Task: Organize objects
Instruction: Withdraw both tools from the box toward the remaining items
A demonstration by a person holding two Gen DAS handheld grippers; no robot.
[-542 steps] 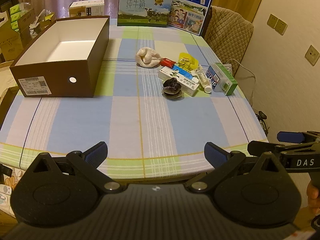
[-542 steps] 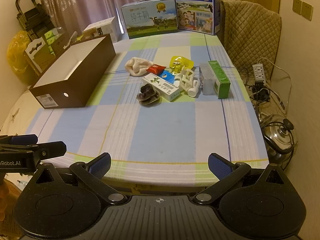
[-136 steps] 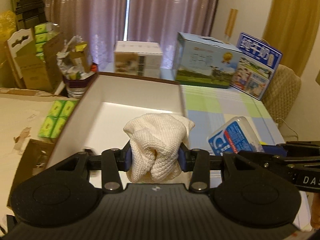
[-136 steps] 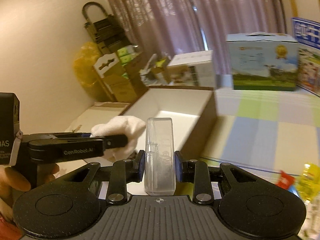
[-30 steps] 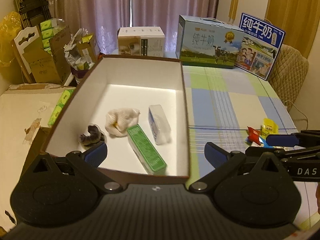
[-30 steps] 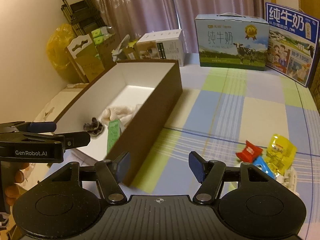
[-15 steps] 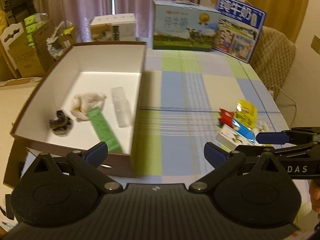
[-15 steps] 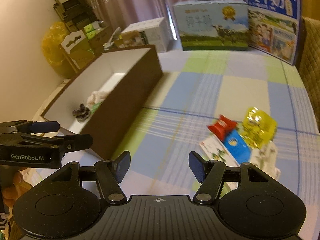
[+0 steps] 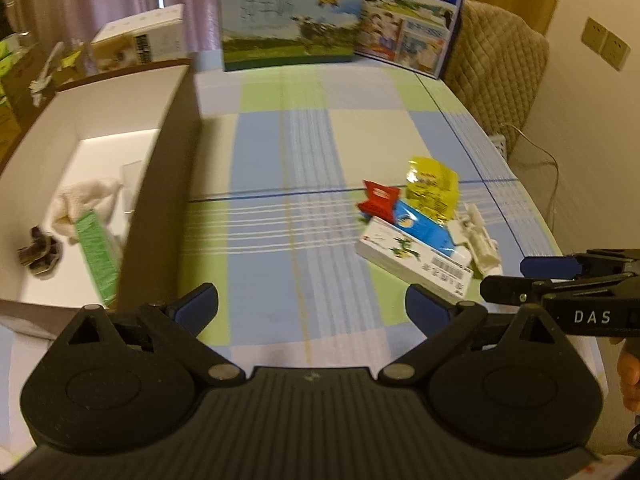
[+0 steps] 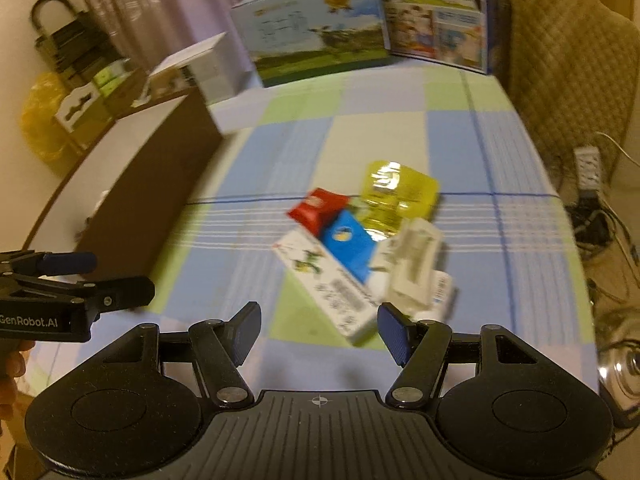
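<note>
Small packets and boxes (image 10: pixel 352 256) are lying clustered on the checked desk (image 9: pixel 288 152), at 1 o'clock from the left tool (image 9: pixel 312 308). Both the left tool and the right tool (image 10: pixel 319 330) are gaping wide, gripping nothing. At 10 o'clock, the brown cardboard box (image 9: pixel 160 184) is holding a white cloth (image 9: pixel 80 204) and a green carton (image 9: pixel 98 252).

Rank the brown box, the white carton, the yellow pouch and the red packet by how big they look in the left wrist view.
1. brown box
2. white carton
3. yellow pouch
4. red packet

The carton lies nearer the camera, which flatters it.

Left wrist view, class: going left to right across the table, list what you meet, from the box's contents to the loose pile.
Dark clip → white cloth → brown box wall → red packet → yellow pouch → white plastic piece.
</note>
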